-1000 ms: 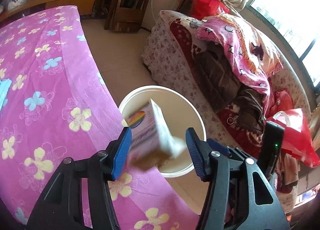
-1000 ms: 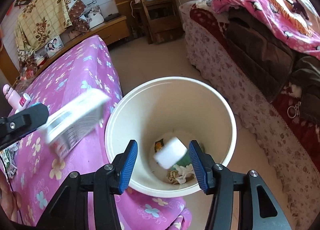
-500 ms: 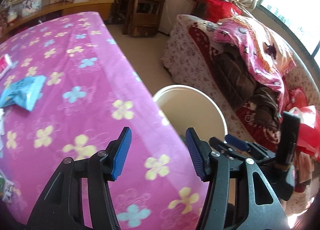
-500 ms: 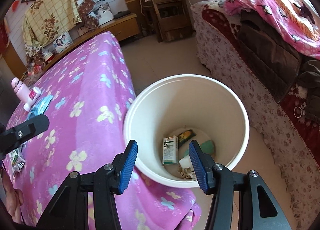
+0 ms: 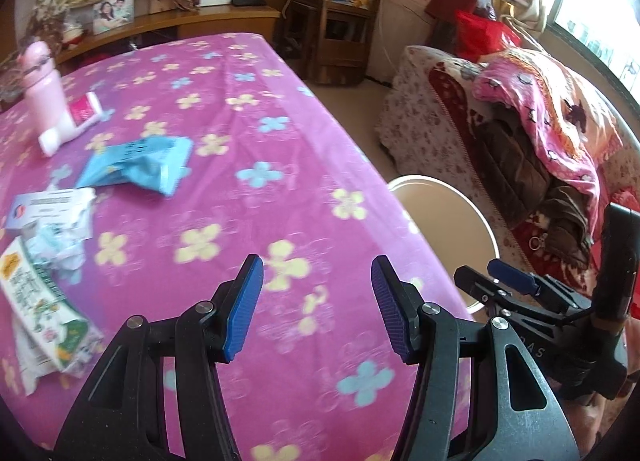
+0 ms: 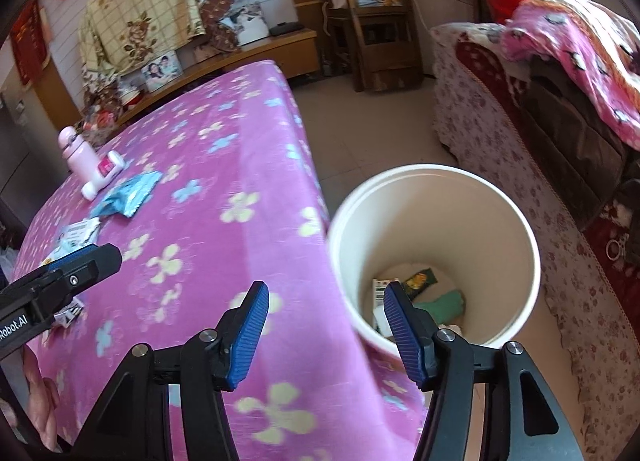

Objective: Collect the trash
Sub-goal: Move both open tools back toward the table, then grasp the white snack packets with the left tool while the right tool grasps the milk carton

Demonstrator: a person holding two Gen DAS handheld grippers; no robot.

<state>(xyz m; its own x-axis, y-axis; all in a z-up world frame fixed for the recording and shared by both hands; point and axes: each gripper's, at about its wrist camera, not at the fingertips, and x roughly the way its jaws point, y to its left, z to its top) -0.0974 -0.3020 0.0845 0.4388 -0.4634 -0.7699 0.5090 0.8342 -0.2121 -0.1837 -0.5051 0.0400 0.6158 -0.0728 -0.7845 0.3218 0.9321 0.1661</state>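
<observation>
A white bin (image 6: pixel 516 237) stands on the floor at the table's right edge, with a box, a dark wrapper and a green scrap inside; its rim also shows in the left wrist view (image 5: pixel 476 217). My left gripper (image 5: pixel 316 305) is open and empty above the pink flowered tablecloth (image 5: pixel 248 197). My right gripper (image 6: pixel 326 335) is open and empty at the table edge beside the bin. On the table lie a blue packet (image 5: pixel 136 165), a white card (image 5: pixel 48 207), crumpled paper (image 5: pixel 56 251) and a green-and-white carton (image 5: pixel 40 313).
A pink bottle (image 5: pixel 42 91) and a white-and-red tube (image 5: pixel 70 123) stand at the table's far left. A sofa with blankets (image 5: pixel 532 121) runs along the right. A wooden chair (image 6: pixel 372 21) and a low cabinet (image 6: pixel 248 49) stand at the back.
The box my left gripper dropped and the white piece from my right now lie in the bin. Both grippers have swung left from the bin toward the table, open and empty.
</observation>
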